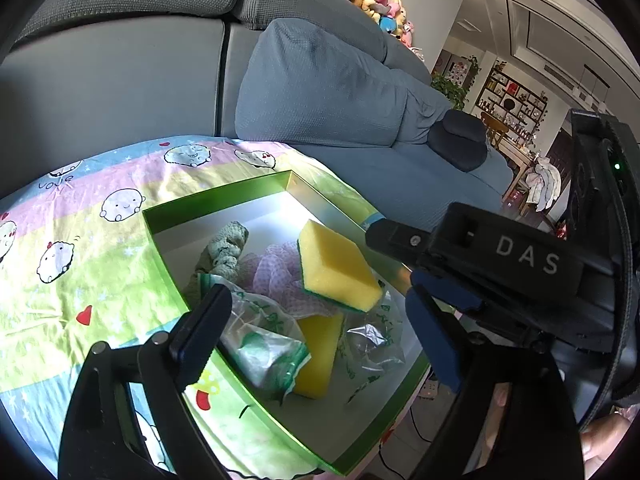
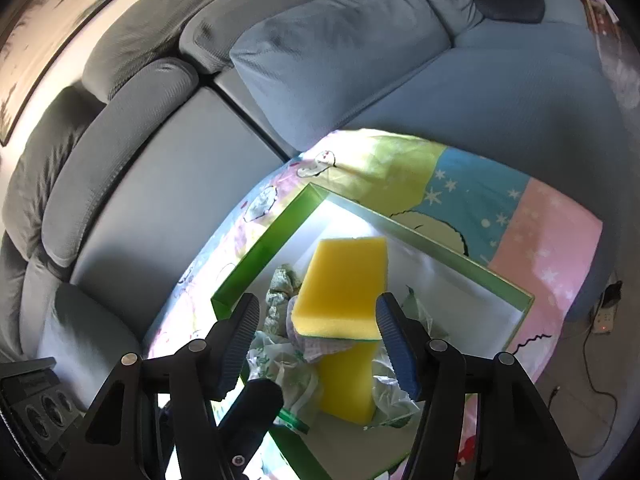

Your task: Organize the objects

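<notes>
Left gripper (image 1: pixel 316 328): jaws spread wide, nothing between the pads, nothing touched. It hangs over the near end of the green box (image 1: pixel 216 200), with the crumpled plastic bags (image 1: pixel 260 344) under the gap.

Right gripper (image 2: pixel 318 344): jaws partly apart. The upper yellow sponge (image 2: pixel 344 288) sits in the gap. The right pad looks just beside its edge, the left pad clear of it; actual contact can't be confirmed through the fisheye. It reads as not clamped. In the left wrist view the right gripper's finger (image 1: pixel 396 236) comes in from 3 o'clock and ends just at that sponge's right corner.

Box contents, left wrist view:
- upper yellow sponge, green scrub side down, tilted, resting on a pink checked cloth (image 1: pixel 280 276), about box centre
- second yellow sponge (image 1: pixel 320 352) at 6 o'clock of the first, partly under the cloth and bags
- green knitted cloth (image 1: pixel 228 248) at 9 o'clock of the upper sponge
- clear plastic bags with green print at the near end

The box sits on a cartoon-print sheet (image 1: pixel 80 240), with a grey sofa (image 1: pixel 320 80) behind at 12 o'clock.
</notes>
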`<state>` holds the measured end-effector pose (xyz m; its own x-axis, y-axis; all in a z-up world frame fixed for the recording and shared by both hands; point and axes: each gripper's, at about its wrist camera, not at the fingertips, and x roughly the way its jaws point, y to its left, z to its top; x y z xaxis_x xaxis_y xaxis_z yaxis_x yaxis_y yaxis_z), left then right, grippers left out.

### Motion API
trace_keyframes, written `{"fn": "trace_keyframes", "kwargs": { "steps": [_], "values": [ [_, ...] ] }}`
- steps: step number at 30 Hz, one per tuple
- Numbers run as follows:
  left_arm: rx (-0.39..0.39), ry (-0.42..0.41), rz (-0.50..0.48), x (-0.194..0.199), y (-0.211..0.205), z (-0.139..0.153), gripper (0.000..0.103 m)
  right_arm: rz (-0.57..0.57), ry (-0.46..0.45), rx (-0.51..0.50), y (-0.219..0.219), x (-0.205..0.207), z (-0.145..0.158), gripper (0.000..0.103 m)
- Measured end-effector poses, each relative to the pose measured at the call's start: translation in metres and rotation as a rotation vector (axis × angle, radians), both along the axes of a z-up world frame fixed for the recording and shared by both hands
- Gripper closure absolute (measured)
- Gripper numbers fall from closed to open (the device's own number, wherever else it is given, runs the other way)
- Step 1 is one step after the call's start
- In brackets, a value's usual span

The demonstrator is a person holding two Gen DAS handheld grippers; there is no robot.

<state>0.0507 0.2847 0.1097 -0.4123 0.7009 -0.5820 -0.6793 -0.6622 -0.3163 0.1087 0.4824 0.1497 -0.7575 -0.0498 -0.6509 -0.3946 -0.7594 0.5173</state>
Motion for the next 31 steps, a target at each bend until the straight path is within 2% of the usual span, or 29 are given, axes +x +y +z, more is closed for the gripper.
{"fn": "trace_keyframes", "kwargs": {
  "steps": [2, 9, 24, 31],
  "values": [
    [0.007, -0.002, 0.010, 0.000, -0.004, 0.001, 0.005, -0.007, -0.004, 0.012, -0.001, 0.001, 0.002, 0.030],
    [0.034, -0.004, 0.023, -0.001, -0.014, 0.004, 0.002, -0.038, 0.019, 0.068, -0.007, 0.011, 0.015, 0.022],
    [0.065, -0.041, 0.033, -0.007, -0.033, 0.006, 0.002, -0.042, -0.002, 0.147, -0.025, 0.013, 0.024, 0.022],
    [0.073, -0.032, 0.041, -0.006, -0.041, 0.006, 0.002, -0.046, -0.015, 0.171, -0.029, 0.012, 0.025, 0.022]
  ]
}}
